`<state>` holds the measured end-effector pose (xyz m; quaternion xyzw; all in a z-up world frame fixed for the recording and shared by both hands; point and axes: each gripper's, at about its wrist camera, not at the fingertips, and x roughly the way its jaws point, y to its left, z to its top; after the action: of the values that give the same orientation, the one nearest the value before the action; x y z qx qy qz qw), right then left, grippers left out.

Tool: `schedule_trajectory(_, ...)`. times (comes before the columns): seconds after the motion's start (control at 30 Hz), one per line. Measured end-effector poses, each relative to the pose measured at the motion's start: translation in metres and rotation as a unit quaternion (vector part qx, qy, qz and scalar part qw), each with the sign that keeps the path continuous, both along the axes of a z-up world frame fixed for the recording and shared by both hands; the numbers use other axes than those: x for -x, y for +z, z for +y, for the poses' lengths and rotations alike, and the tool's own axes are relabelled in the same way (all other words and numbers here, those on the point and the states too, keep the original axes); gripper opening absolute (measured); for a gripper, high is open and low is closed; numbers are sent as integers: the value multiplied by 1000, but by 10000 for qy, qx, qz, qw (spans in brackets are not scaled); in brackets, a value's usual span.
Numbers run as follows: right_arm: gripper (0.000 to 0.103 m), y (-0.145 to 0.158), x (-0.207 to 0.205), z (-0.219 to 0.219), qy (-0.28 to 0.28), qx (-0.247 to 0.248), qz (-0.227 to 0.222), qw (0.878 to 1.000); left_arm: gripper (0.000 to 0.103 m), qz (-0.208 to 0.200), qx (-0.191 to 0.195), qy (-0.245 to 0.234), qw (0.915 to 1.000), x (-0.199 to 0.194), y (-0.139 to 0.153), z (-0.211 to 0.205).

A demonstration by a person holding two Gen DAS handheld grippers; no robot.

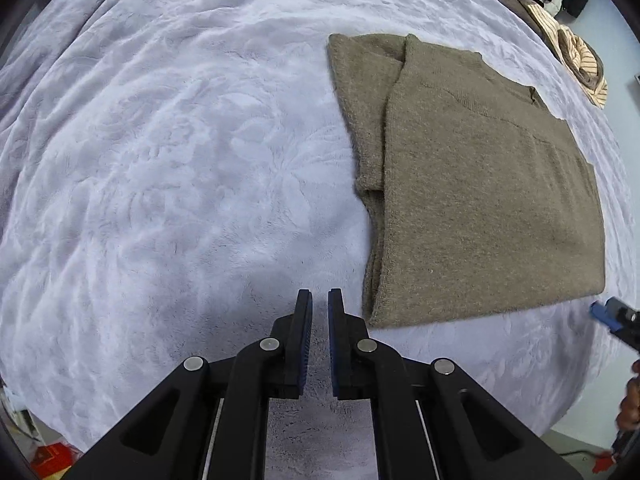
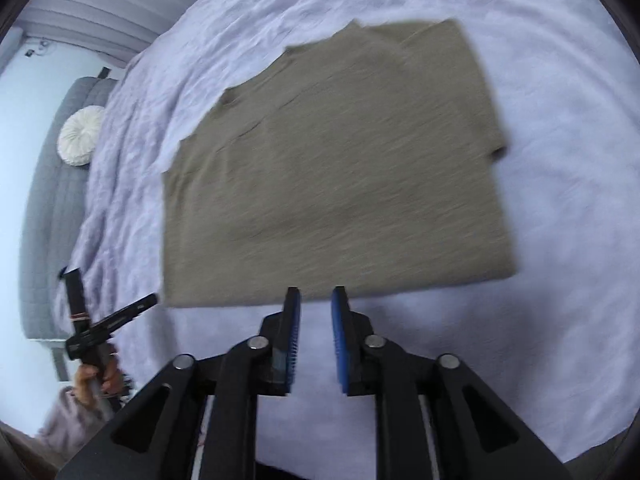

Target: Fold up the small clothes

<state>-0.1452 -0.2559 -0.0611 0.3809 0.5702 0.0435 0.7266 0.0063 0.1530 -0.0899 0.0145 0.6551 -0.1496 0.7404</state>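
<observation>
A folded olive-brown knitted sweater point(image 1: 472, 184) lies flat on a pale lavender blanket point(image 1: 168, 152); one sleeve is folded in along its left side. My left gripper point(image 1: 320, 294) hovers over bare blanket just left of the sweater's near corner. It is shut, with nothing between its blue pads. In the right wrist view the sweater point(image 2: 340, 168) is blurred. My right gripper point(image 2: 316, 292) stands open at the sweater's near hem, with nothing between its fingers. The right gripper's blue tip point(image 1: 602, 314) also shows at the left wrist view's right edge.
A heap of striped and dark clothes point(image 1: 576, 52) lies at the bed's far right. A grey headboard with a round white cushion point(image 2: 78, 136) stands at the left. A person's hand point(image 2: 96, 376) grips the left tool's handle. A red box point(image 1: 52, 456) sits on the floor.
</observation>
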Motion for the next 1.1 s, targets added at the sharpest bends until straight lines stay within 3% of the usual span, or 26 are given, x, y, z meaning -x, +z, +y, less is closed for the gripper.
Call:
schedule_trajectory(0.03, 60, -13, -7, 23, 24, -435, 11, 9990, 7, 13, 17, 39, 10000, -1, 0, 2)
schedule_trajectory(0.13, 61, -52, -25, 84, 7, -1245, 165, 9921, 8, -81, 39, 88, 9999, -2, -1, 10)
schedule_trajectory(0.17, 61, -62, -31, 99, -63, -1365, 186, 9904, 13, -118, 20, 107, 9999, -2, 0, 15)
schedule_trajectory(0.2, 61, -73, -37, 114, -161, -1482, 215, 9886, 29, -110, 24, 122, 9999, -1, -1, 22)
schedule_trajectory(0.23, 61, -83, -42, 125, -280, -1628, 233, 9860, 91, -75, 48, 153, 9998, 0, -1, 28)
schedule_trajectory(0.27, 61, -91, -45, 133, -424, -1731, 249, 9837, 101, -88, -8, 222, 9997, -1, -1, 33)
schedule_trajectory(0.37, 61, -103, -56, 149, -877, -1913, 117, 9775, 102, -315, -162, 195, 9992, -2, 1, 44)
schedule_trajectory(0.5, 57, -102, -76, 164, -1020, -2040, -30, 9736, 102, -301, -228, 403, 9985, -9, 0, 60)
schedule_trajectory(0.53, 49, -104, -83, 168, -1002, -2106, 44, 9724, 102, -248, -210, 434, 9985, -12, -2, 63)
schedule_trajectory(0.57, 11, -104, -86, 171, -969, -2158, 118, 9715, 102, -179, -211, 469, 9985, -14, -3, 67)
schedule_trajectory(0.6, 8, -101, -90, 173, -914, -2106, 175, 9731, 102, -75, -180, 524, 9984, -18, -6, 73)
schedule_trajectory(0.7, 7, -73, -91, 176, -505, -1740, -180, 9833, 102, -52, 56, 582, 9983, -23, -3, 72)
schedule_trajectory(0.9, 7, -96, -81, 193, 14, -920, 293, 9953, 102, -471, -142, 370, 9981, -32, 3, 64)
schedule_trajectory(1.0, 12, -86, -82, 202, 328, -816, 425, 9952, 102, -658, -70, 304, 9973, -37, 9, 55)
schedule_trajectory(1.1, 12, -69, -69, 203, 869, -516, 523, 9935, 102, -597, 79, 186, 9980, -49, 9, 39)
